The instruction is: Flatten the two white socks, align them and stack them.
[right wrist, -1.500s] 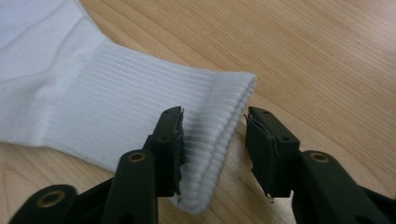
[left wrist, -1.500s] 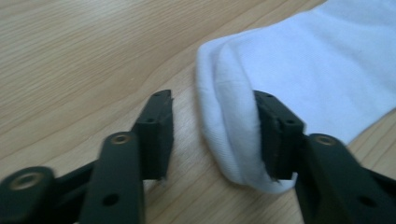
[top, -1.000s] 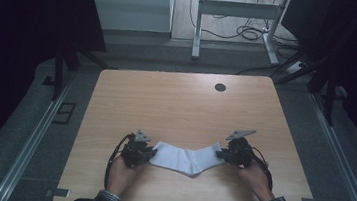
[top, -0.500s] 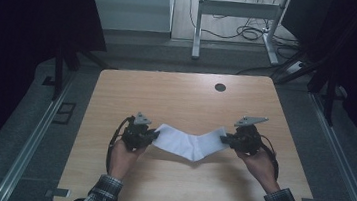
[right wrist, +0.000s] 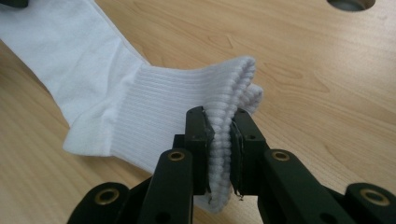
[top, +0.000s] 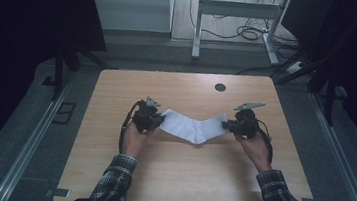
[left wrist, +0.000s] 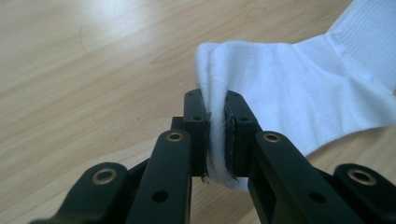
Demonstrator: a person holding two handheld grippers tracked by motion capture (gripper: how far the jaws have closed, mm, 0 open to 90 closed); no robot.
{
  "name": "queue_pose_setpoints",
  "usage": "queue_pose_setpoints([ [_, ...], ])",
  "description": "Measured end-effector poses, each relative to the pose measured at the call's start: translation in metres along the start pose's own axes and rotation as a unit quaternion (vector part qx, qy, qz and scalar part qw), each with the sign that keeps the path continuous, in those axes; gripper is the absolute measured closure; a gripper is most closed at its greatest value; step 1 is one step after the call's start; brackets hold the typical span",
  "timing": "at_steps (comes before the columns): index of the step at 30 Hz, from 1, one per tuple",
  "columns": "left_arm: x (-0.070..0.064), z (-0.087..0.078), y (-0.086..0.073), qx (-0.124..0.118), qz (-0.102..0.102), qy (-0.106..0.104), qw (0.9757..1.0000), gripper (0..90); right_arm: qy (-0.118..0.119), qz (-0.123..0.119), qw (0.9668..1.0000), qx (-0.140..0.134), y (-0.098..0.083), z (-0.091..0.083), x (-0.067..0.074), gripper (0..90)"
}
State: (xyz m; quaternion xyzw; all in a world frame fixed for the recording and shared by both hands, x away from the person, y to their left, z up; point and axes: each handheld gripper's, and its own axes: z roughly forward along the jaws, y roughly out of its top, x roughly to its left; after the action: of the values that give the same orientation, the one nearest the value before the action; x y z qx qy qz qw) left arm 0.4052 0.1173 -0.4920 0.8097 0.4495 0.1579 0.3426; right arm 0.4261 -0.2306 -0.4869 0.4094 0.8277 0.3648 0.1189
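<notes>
We hold a white ribbed cotton sock [top: 193,126] stretched between us: left gripper [left wrist: 215,122] pinching its toe, right gripper [right wrist: 220,135] pinching its cuff. Next, probably, laying it flat on the pale wooden table [top: 168,180].

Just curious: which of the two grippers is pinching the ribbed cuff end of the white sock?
The right gripper: its jaws clamp the sock's thick ribbed cuff, while the left gripper pinches the smooth toe end.

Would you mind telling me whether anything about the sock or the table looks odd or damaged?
Nothing stands out. The white sock hangs intact between the left gripper and right gripper, sagging mid-span. The table looks unmarked.
</notes>
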Motion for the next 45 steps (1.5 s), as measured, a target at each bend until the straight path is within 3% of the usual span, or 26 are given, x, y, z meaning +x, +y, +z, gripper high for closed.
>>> queue_pose_setpoints([
  [8, 0.001, 0.025, -0.015, 0.036, 0.007, 0.014, 0.9992, 80.9, -0.010, 0.004, 0.9996, 0.024, -0.013, 0.022, -0.005, 77.4],
  [16, 0.000, 0.032, -0.021, 0.040, 0.007, 0.015, 0.9990, 80.1, -0.013, 0.007, 0.9995, 0.029, -0.021, 0.031, -0.008, 75.3],
  [20, 0.002, 0.033, -0.022, 0.032, -0.011, 0.015, 0.9993, 77.6, -0.017, 0.009, 0.9995, 0.027, -0.023, 0.031, -0.009, 70.2],
  [25, 0.003, 0.033, -0.023, 0.019, -0.026, 0.022, 0.9992, 68.4, -0.021, 0.008, 0.9995, 0.023, -0.024, 0.030, -0.009, 58.9],
  [26, 0.003, 0.033, -0.023, 0.012, -0.031, 0.020, 0.9992, 62.9, -0.023, 0.007, 0.9995, 0.021, -0.024, 0.030, -0.008, 53.8],
  [30, 0.001, 0.030, -0.021, 0.002, -0.029, 0.022, 0.9993, 56.0, -0.022, 0.007, 0.9997, 0.013, -0.023, 0.027, -0.008, 46.9],
  [45, 0.001, 0.026, -0.025, -0.008, -0.038, 0.001, 0.9992, 33.7, -0.004, 0.005, 0.9999, 0.011, -0.016, 0.018, -0.002, 36.4],
])
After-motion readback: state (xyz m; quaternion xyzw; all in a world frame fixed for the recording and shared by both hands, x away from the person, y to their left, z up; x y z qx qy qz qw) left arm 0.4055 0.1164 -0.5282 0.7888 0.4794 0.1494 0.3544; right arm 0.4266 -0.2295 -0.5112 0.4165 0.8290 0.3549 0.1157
